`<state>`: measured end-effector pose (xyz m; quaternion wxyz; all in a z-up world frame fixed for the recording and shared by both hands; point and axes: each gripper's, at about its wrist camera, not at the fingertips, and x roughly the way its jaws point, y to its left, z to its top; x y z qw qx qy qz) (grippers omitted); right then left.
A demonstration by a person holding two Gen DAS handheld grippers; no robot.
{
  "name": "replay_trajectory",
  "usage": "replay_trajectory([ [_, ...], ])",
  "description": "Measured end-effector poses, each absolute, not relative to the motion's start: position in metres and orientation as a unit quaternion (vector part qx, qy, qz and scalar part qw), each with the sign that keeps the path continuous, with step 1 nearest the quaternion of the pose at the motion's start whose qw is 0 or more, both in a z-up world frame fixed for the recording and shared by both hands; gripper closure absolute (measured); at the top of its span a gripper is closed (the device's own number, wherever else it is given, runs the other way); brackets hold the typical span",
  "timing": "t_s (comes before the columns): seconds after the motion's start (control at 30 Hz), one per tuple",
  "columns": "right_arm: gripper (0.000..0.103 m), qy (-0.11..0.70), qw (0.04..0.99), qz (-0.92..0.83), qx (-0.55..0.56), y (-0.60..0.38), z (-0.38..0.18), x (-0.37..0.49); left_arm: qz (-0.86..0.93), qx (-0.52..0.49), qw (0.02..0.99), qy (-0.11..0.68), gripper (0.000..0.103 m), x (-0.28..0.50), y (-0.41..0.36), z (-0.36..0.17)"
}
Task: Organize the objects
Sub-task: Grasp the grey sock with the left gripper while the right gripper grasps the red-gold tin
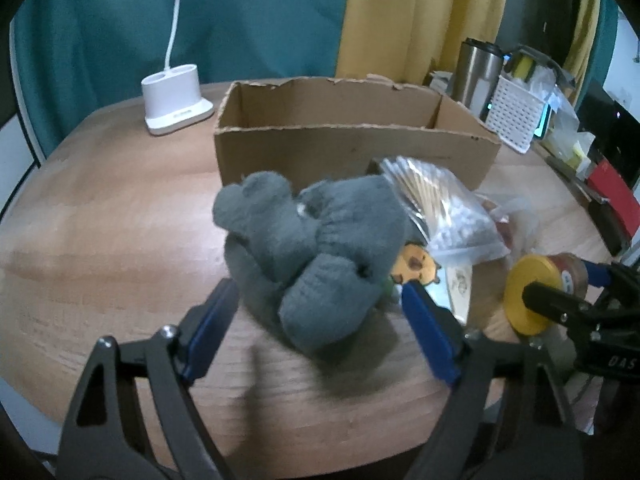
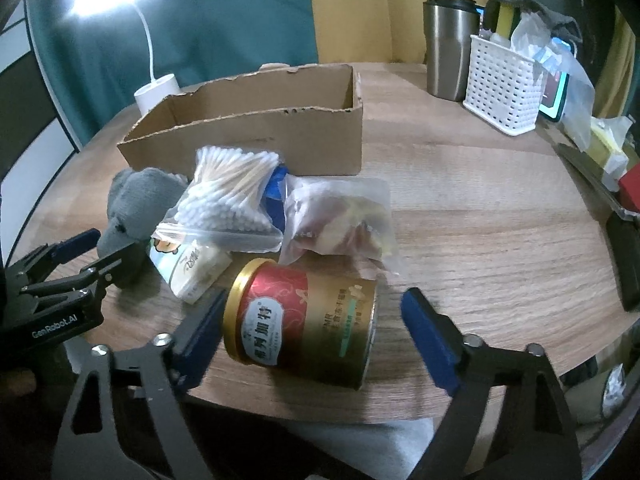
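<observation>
A grey plush toy lies on the wooden table in front of an open cardboard box. My left gripper is open, its blue pads on either side of the plush. A bag of cotton swabs, a clear snack bag and a small tissue pack lie beside the plush. A red and gold can lies on its side. My right gripper is open around the can, pads apart from it. The box looks empty.
A white lamp base stands at the back left. A steel tumbler and a white plastic basket stand at the back right, with clutter and a red box along the right edge. The table's front edge is close.
</observation>
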<state>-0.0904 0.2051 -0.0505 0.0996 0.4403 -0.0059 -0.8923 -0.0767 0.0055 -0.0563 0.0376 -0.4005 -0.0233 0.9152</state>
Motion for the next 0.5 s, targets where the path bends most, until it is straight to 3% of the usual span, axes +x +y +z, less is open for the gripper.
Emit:
replay_trajectory([
  [0.07,0.022,-0.009,0.104,-0.892,0.44,0.2053,-0.0502,-0.0905,0.913,-0.405,0.044,-0.022,0.037,-0.0796,0.0061,-0.0578],
  [0.17,0.036,-0.004,0.109,-0.89,0.443,0.2029,-0.0516,-0.0914,0.911,-0.407,0.05,-0.029,0.041,-0.0819,0.0028,-0.0591],
  [0.5,0.037,-0.008,0.115,-0.89,0.442,0.203,-0.049,-0.0884,0.913,-0.402,0.063,-0.039,0.056,-0.0749,0.0025,-0.0528],
])
